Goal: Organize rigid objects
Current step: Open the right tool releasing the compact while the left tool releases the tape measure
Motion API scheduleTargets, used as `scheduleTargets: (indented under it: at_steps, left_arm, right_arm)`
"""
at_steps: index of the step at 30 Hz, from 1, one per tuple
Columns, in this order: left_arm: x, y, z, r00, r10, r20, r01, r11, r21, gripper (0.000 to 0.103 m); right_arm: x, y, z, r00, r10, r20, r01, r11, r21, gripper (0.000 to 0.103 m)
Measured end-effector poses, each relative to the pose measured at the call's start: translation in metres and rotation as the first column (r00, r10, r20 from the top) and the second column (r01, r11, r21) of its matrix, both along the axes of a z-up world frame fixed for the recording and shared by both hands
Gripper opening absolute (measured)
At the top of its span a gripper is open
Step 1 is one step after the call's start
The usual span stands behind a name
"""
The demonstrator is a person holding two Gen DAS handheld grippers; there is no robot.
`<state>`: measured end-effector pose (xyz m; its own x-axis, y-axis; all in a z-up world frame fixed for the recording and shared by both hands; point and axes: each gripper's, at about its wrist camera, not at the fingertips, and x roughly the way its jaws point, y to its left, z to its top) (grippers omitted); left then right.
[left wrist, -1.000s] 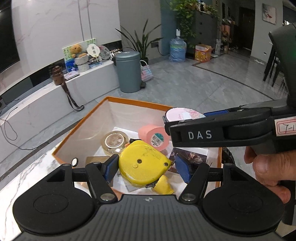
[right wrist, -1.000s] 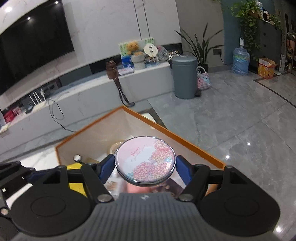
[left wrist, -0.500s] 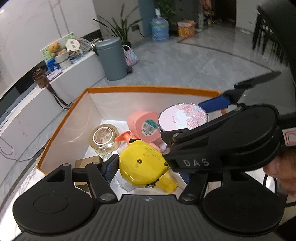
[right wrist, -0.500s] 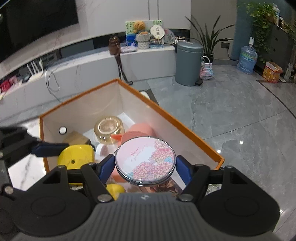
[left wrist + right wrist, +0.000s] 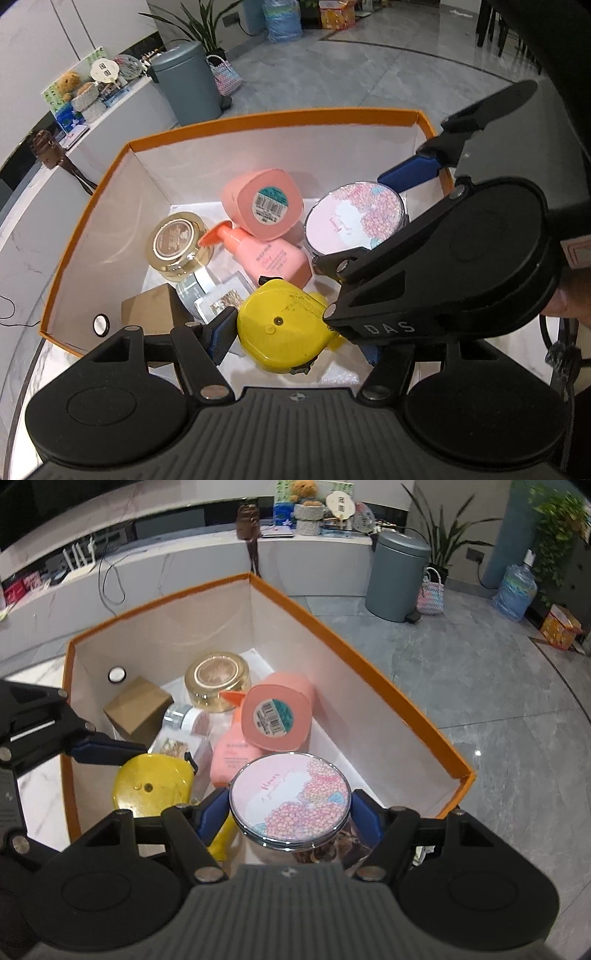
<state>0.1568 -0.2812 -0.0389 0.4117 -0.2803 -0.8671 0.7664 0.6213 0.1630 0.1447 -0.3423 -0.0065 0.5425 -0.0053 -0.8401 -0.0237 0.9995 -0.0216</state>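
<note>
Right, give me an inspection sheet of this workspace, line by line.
Surface: white marble table under an orange box.
Job's things: yellow tape measure, floral round tin, both over the box.
Clutter: gold-lidded jar, pink bottles, brown carton inside the box.
Grippers: left gripper shut on the tape measure; right gripper shut on the tin.
Cables: black cable on the ledge.
Surroundings: grey bin, plants, water jug.

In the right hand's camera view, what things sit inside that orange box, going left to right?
Brown cardboard cube → yellow plastic tape measure → gold-lidded round jar → pink tub with barcode label.
</note>
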Motion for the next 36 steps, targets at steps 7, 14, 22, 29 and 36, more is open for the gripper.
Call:
scheduleTargets:
  at_steps: [7,14,22,29,36]
  left_arm:
    - [-0.004,-0.005,-0.013,0.998,-0.055,-0.028,0.056,0.996,0.065,0.076]
    - [0.004,-0.003,-0.017,0.997,-0.034,-0.07,0.038,0.998,0.058,0.076]
    - [0.007,0.0,-0.019,0.996,-0.014,-0.084,0.019,0.999,0.051,0.079]
    - [0.006,-0.001,-0.016,0.996,-0.015,-0.085,0.02,0.998,0.053,0.081]
    - [0.005,0.004,-0.008,0.997,0.009,-0.07,-0.006,0.999,0.036,0.083]
  right_arm:
    - [0.002,0.013,-0.01,0.996,0.076,-0.042,-0.079,0.993,-0.084,0.071]
    - [0.004,0.016,-0.015,0.994,0.096,-0.061,-0.102,0.988,-0.113,0.071]
    - [0.006,0.019,-0.019,0.992,0.103,-0.067,-0.112,0.984,-0.142,0.073]
    - [0.006,0.018,-0.019,0.993,0.103,-0.066,-0.112,0.983,-0.147,0.076]
    - [0.005,0.018,-0.014,0.994,0.096,-0.052,-0.102,0.984,-0.145,0.076]
